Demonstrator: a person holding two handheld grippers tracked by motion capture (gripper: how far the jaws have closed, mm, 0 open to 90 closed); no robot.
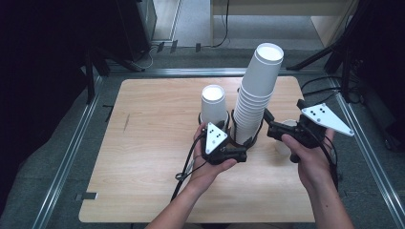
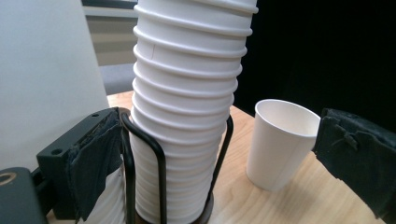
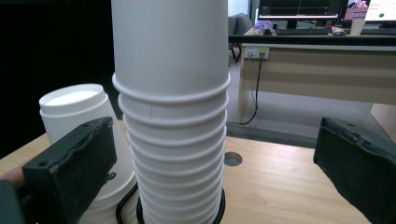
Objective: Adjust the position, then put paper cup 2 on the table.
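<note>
Your left gripper [image 1: 228,141] has its fingers spread wide at the base of the tall stack of inverted white paper cups [image 1: 255,93] in its black wire holder [image 2: 159,163]. Your right gripper [image 1: 271,125], fingers equally wide, faces that stack on the light wooden counter [image 1: 153,143].

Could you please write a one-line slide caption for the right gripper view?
Open right gripper facing a tall stack of inverted white paper cups in a black wire holder.
</note>
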